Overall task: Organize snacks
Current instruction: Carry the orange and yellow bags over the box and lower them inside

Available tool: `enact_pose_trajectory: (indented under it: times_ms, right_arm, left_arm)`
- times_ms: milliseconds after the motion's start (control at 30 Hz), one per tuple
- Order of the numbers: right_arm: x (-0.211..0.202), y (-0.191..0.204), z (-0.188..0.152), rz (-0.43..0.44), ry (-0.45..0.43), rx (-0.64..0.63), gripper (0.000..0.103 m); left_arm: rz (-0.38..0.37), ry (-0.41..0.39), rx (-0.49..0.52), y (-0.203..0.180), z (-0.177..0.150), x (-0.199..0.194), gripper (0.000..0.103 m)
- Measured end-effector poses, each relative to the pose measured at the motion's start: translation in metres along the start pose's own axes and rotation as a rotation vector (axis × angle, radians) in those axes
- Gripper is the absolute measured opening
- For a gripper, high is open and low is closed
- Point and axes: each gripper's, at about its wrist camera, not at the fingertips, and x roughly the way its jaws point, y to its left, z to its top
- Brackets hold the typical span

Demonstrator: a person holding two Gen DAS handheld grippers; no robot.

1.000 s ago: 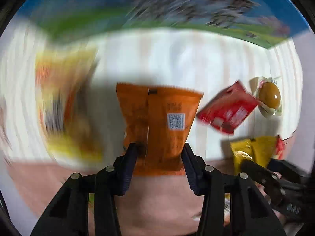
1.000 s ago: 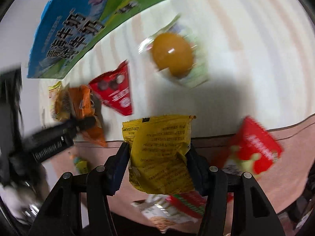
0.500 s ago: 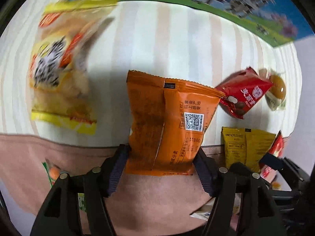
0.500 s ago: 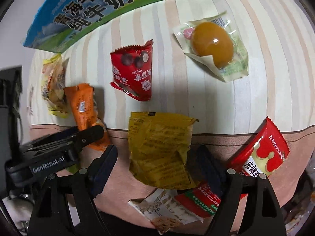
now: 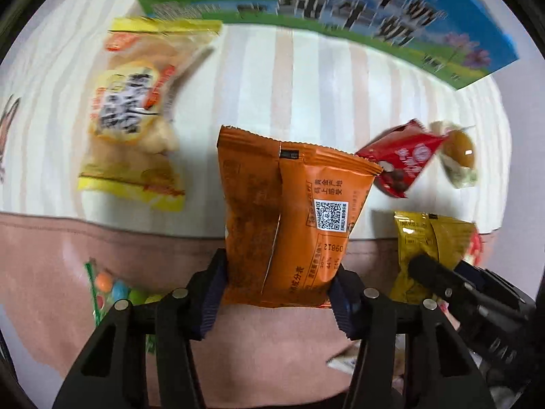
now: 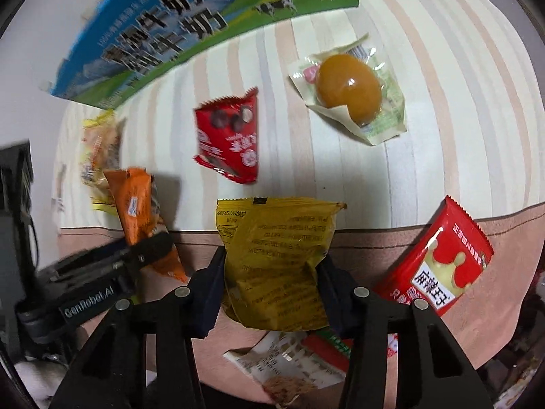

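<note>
An orange snack packet [image 5: 289, 211] stands upright between the pads of my left gripper [image 5: 277, 283]. The jaws are closing and both pads press its lower sides. In the right wrist view, a crumpled yellow packet [image 6: 276, 248] sits between the pads of my right gripper [image 6: 272, 272]. Those jaws are closing too, and they pinch the packet's lower half. Both packets hang just above the striped cloth [image 6: 425, 153] and cast shadows on it. The right view also shows the orange packet [image 6: 136, 204] at the left.
A blue and green milk carton [image 6: 187, 27] lies along the far edge. On the cloth lie a yellow cracker bag [image 5: 133, 129], a red chocolate packet [image 6: 228, 139], a packed brown egg [image 6: 351, 88] and a red packet [image 6: 439, 272]. Candies [image 5: 112, 289] lie near the front.
Both grippers held their packets, spread wide half a second ago, and have now closed on them again. Both views have shifted, and the packets look slightly raised.
</note>
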Motion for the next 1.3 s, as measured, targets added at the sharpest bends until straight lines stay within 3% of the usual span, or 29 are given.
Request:
enact_pose_trajectory:
  times_ms: [233,400,500,633,833,1033,1167,1300]
  right_arm:
    - [-0.07,0.01,0.006,0.151,-0.083,-0.007,0.052]
    - [-0.128,0.023,0.048,0.226,-0.178,-0.037,0.052]
    - [-0.153,0.028,0.085,0.198,-0.236,-0.067,0.052]
    - [-0.165,0.039,0.151,0.111,-0.278,-0.1,0.052]
    - [-0.148,0.042,0.252,-0.034,-0.268,-0.124,0.052]
    - [-0.106,0.047,0.314,-0.11,-0.212,-0.117,0.052]
    - [-0.075,0.046,0.343,-0.148,-0.183,-0.109,0.052]
    - [-0.055,0.043,0.358,-0.157,-0.164,-0.083,0.053]
  left_arm:
    - [-0.089,-0.115,-0.018,-0.006,0.004,-0.083,0.052]
    - [-0.154,-0.21,0.016,-0.024,0.043,-0.15,0.052]
    - [-0.145,-0.244,0.03,-0.031,0.077,-0.171,0.052]
    - [-0.071,-0.267,0.047,-0.025,0.131,-0.195,0.052]
    - [0.032,-0.162,0.027,-0.014,0.227,-0.162,0.052]
    - [0.122,-0.051,-0.011,0.001,0.303,-0.091,0.052]
    - [0.175,-0.008,0.003,0.002,0.329,-0.064,0.053]
    - [0.167,0.018,-0.016,0.007,0.341,-0.046,0.054]
